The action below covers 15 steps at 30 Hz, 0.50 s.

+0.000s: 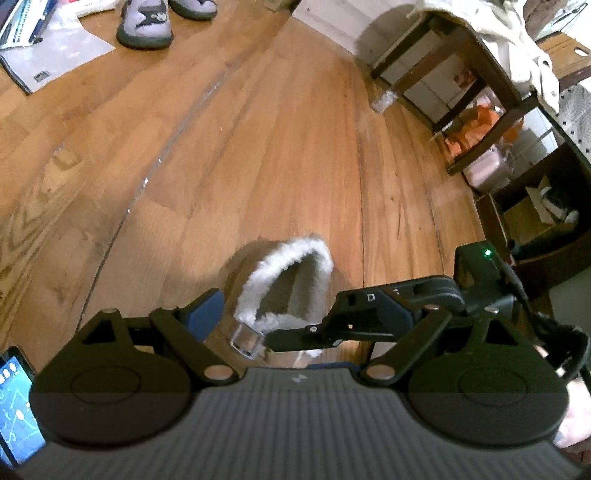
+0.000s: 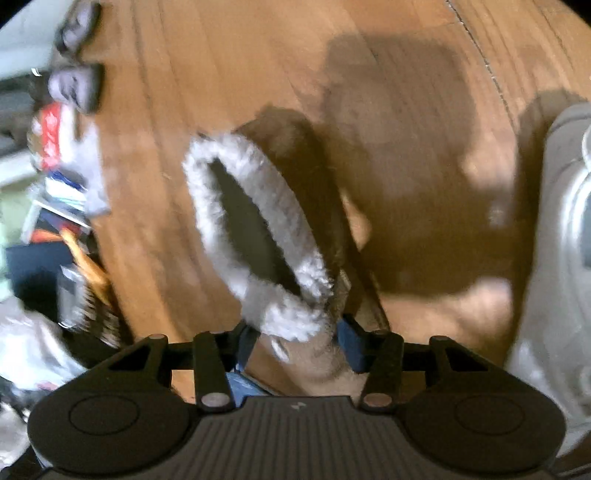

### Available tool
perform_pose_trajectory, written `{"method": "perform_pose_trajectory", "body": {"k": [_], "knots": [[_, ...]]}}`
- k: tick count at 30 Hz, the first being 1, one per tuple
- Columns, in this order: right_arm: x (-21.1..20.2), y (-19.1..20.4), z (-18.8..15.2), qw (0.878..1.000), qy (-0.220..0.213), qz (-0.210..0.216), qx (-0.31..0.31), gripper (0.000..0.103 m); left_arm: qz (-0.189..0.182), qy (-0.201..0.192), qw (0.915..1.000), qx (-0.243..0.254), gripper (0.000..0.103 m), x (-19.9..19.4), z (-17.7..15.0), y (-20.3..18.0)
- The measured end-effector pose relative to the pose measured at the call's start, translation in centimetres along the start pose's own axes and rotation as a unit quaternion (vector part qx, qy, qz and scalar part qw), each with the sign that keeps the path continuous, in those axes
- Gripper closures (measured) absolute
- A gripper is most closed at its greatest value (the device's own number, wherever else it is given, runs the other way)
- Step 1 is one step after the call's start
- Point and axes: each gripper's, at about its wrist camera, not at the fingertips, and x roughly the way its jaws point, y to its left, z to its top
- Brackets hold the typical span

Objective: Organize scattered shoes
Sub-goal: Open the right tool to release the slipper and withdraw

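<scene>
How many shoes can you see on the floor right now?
3: a fleece-lined slipper between the right hand-held gripper's fingers, and two grey shoes across the wooden floor. Others may be hidden.

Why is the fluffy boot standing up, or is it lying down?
Standing up. The boot has its fluffy opening facing up, and the right claw is around its top.

A wooden plank floor [image 1: 229,155] fills most of both views. At its far left edge in the left wrist view a grey sheet [image 1: 55,59] lies flat beside a stack of books [image 1: 18,26]. Along the right edge stands a dark wooden frame [image 1: 461,66] draped with pale cloth [image 1: 509,40]; orange material [image 1: 476,125] and a pinkish container [image 1: 487,171] sit beneath it. A lit screen [image 1: 14,402] shows at the lower left corner.
</scene>
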Motion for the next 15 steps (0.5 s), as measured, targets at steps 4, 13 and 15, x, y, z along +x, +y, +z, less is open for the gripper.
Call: {"method": "perform_pose_trajectory", "body": {"k": [4, 13, 15], "knots": [[-2.6, -0.6, 0.6, 1.0, -0.016, -0.015, -0.022, 0.034, -0.003, 0.014, 0.9999, 0.0, 0.012, 0.3, -0.1, -0.2], [-15.2, -4.2, 1.5, 0.993, -0.091, -0.033, -0.071, 0.035, -0.045, 0.046, 0.9953, 0.073, 0.012, 3.3, 0.3, -6.5], [-18.1, -4.5, 1.1, 0.985, -0.127, -0.063, -0.103, 0.035, -0.071, 0.055, 0.9905, 0.104, 0.012, 5.1, 0.4, -10.2]]}}
